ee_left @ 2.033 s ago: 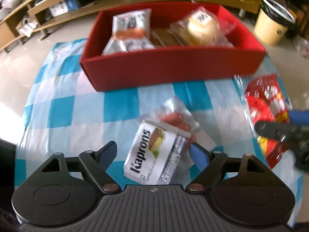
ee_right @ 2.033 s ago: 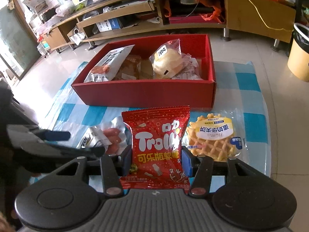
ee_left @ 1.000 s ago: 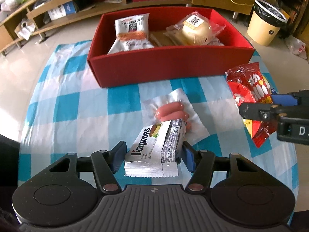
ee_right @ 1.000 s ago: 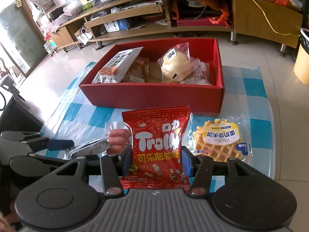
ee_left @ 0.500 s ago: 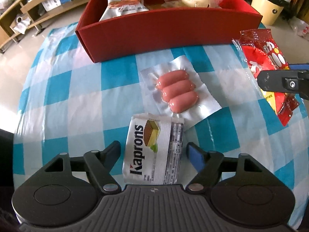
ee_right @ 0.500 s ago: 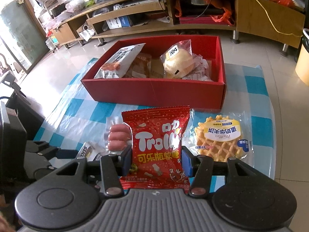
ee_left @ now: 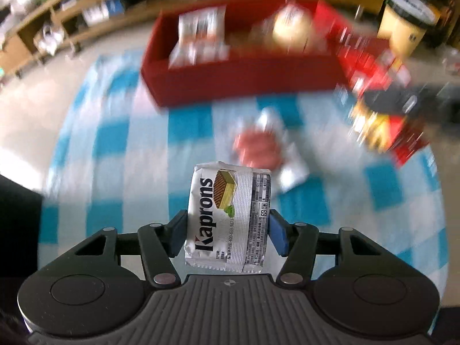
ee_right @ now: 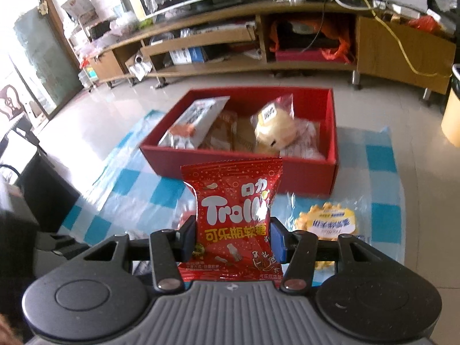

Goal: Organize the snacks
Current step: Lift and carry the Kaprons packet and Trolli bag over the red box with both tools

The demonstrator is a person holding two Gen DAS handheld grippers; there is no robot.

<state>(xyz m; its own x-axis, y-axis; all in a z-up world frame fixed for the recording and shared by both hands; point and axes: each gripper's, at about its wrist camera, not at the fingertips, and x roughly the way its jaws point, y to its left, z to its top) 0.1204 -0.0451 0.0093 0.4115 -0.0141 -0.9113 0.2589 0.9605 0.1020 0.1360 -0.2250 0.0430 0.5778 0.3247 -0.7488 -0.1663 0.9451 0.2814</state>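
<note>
Underneath everything lies a blue-and-white checked cloth (ee_right: 120, 184) on the table, with pale tiled floor (ee_right: 95, 120) around it and a long wooden TV unit (ee_right: 258, 46) across the top of the right wrist frame; a cream bin (ee_left: 402, 26) stands at the upper right of the left wrist frame. One red box (ee_right: 310, 169) sits mid-frame on the cloth, holding at least three packets — a white-and-silver bag (ee_right: 195, 123) leaning at its left, a brown packet beside it, and a round bun in clear wrap (ee_right: 276, 126) toward its right. Two grippers are in use, each holding one snack. The left gripper (ee_left: 228, 230) is closed on a silver Kaprons wafer pack (ee_left: 227, 215), raised above the cloth in the lower centre. The right gripper (ee_right: 231, 238) is clamped on a red Trolli gummy bag (ee_right: 234, 218), upright, in front of the box's near wall. One vacuum pack of sausages (ee_left: 258, 146) lies on the cloth just beyond the wafer, seen clearly only in the left wrist view, which is heavily motion-blurred. One wrapped waffle (ee_right: 330, 224) lies on the cloth at the lower right — only the right wrist view shows it. The left wrist view also catches the gummy bag from outside, blurred at the right edge.
</note>
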